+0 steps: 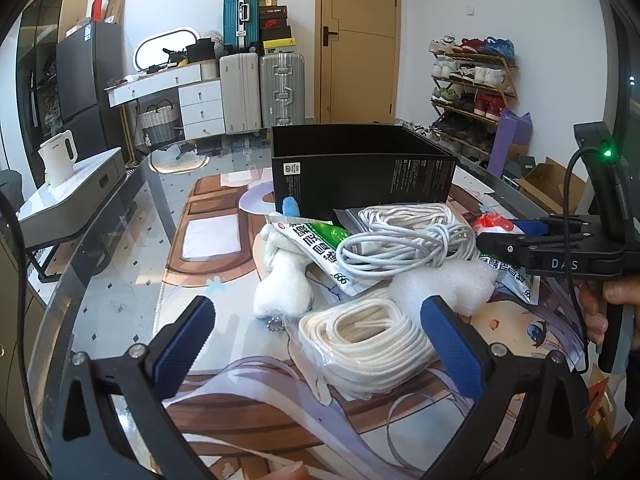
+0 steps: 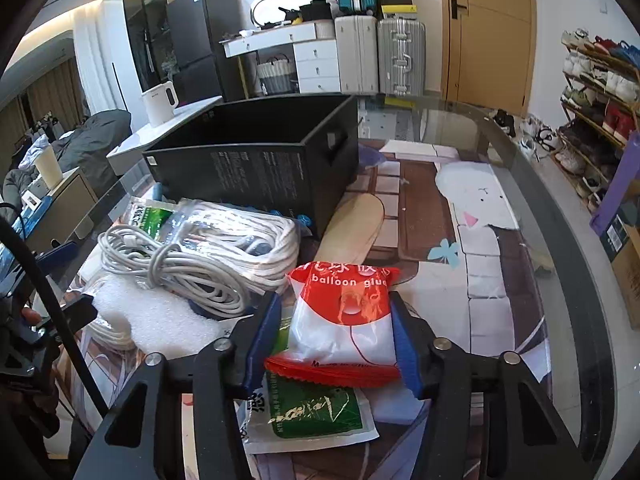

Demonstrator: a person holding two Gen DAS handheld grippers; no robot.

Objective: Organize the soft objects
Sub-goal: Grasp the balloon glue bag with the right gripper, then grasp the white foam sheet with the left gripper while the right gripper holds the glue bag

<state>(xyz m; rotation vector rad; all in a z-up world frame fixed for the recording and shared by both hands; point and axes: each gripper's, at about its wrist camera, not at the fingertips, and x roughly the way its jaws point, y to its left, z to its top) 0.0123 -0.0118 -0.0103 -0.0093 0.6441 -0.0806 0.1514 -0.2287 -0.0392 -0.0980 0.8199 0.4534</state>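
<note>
My right gripper (image 2: 334, 332) is shut on a red and white balloon glue packet (image 2: 344, 320), its blue pads against both sides. It also shows in the left wrist view (image 1: 516, 236). My left gripper (image 1: 320, 332) is open around a bagged coil of cream rope (image 1: 360, 344) without squeezing it. Behind lie a white foam piece (image 1: 440, 288), a grey-white cable bundle (image 1: 400, 248), a second bagged rope coil (image 1: 408, 216), a white plush toy (image 1: 284, 280) and green-white sachets (image 1: 320, 248). An open black box (image 1: 360, 168) stands behind the pile.
The pile lies on a glass table (image 2: 540, 240) over an anime-print mat. Another green sachet (image 2: 312, 412) lies under the right gripper. A white kettle (image 1: 60, 156) stands on a side cabinet at left. A shoe rack (image 1: 472, 80) and cardboard boxes stand at right.
</note>
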